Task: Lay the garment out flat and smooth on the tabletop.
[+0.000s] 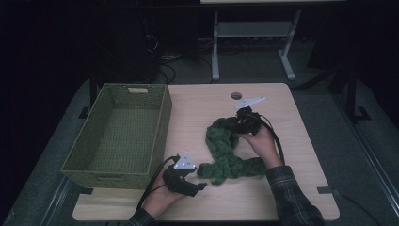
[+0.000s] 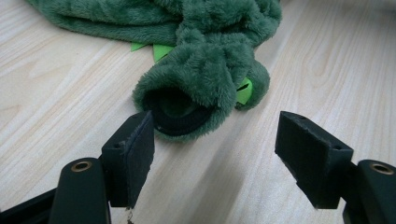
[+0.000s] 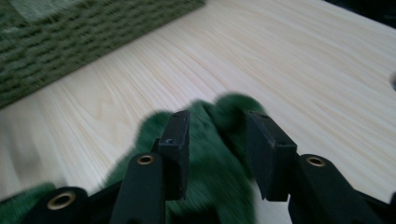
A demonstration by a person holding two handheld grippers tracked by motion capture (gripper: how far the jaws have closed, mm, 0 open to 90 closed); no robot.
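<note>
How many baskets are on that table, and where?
1. A green woven basket sits on the left part of the table, with the fuzzy green garment lying to its right. Nothing shows inside it.

The left hand comes in from the bottom edge, its forearm angled up and to the right, and holds the left claw low over the desk, pointing rightward. The claw's jaws stand wide apart with nothing between them. The right forearm, in a plaid sleeve, reaches up and leftward from the lower right; the right hand grips the right claw farther out over the desk. Its jaws stand partly apart, not pressing on anything.
</note>
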